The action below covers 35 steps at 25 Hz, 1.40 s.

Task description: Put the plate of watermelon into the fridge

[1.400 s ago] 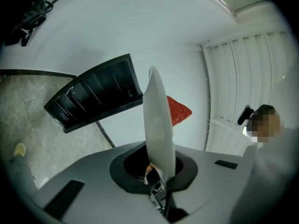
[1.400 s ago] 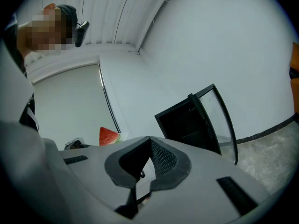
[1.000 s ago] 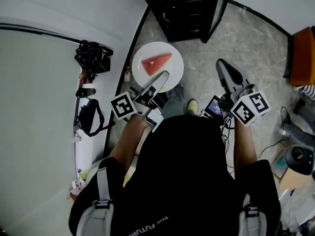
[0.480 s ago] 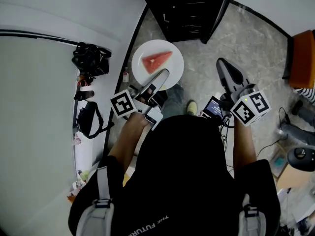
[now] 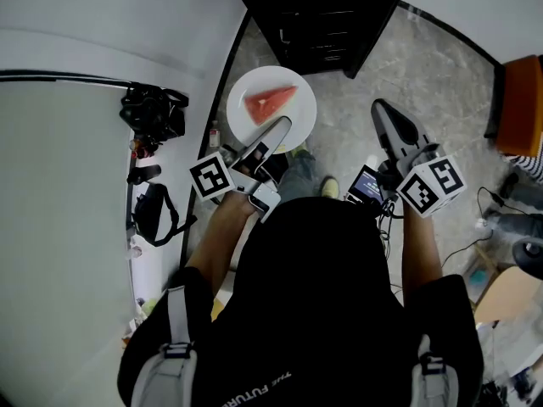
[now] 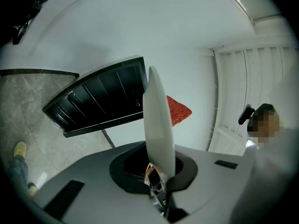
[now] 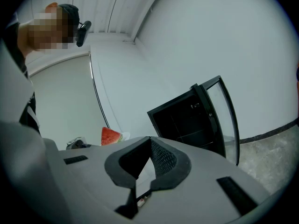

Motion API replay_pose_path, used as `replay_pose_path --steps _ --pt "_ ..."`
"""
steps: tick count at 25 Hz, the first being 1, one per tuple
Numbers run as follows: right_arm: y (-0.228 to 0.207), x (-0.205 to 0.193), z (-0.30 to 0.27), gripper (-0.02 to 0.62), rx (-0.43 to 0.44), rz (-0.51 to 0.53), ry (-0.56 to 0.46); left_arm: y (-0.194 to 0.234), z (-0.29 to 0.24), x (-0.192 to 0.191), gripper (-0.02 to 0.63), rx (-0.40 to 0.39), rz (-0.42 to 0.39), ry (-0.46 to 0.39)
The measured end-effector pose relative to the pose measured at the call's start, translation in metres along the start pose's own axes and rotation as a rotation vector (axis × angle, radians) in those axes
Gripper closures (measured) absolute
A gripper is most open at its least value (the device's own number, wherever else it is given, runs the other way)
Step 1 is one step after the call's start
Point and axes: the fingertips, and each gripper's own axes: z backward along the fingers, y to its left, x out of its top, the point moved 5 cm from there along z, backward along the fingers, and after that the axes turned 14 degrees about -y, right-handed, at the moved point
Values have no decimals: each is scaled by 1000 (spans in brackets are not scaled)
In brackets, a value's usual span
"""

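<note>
A white plate (image 5: 271,108) carries a red watermelon slice (image 5: 269,102). My left gripper (image 5: 273,131) is shut on the plate's near rim and holds it in the air in front of the black fridge (image 5: 327,11). In the left gripper view the plate (image 6: 158,120) stands edge-on between the jaws, the watermelon slice (image 6: 178,111) shows to its right and the fridge (image 6: 96,101) lies behind. The fridge's glass door (image 7: 225,118) stands open at the right. My right gripper (image 5: 389,119) is shut and holds nothing; it hangs over the floor to the plate's right.
A white wall runs along the left, with a black camera and bag (image 5: 153,113) on the ledge there. An orange seat (image 5: 519,91) stands at the far right. Cables and small devices lie on the marble floor (image 5: 441,75) at the right. My foot (image 5: 329,186) shows below the plate.
The fridge has grown larger and closer in every view as I moved towards it. The plate stays in the left gripper; the right gripper keeps its place.
</note>
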Motion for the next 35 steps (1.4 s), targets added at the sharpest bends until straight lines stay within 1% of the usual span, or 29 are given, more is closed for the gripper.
replay_pose_path --steps 2,3,6,8,14,19,24,29,35 --pt "1 3 3 586 0 3 -8 -4 -1 -2 586 -8 -8 8" --pt "-1 4 -6 586 -1 2 -4 -2 -6 5 586 -8 -5 8" --pt "-15 8 -57 586 -10 -6 33 11 -33 44 586 12 31 7" --pt "-17 12 -71 586 -17 -5 35 13 -42 56 586 12 33 16" --pt "-13 9 -56 585 -22 8 8 16 -40 51 586 -4 10 33" --pt "-11 10 -55 586 -26 16 -19 17 -40 52 586 -8 -5 51" --pt "-7 14 -54 586 -35 27 -41 11 -42 53 586 -16 -3 64" --pt "-3 22 -52 586 -45 29 -62 2 -45 54 586 -17 -16 87" --pt "-2 19 -52 586 -47 43 -86 4 -46 54 586 -31 -42 118"
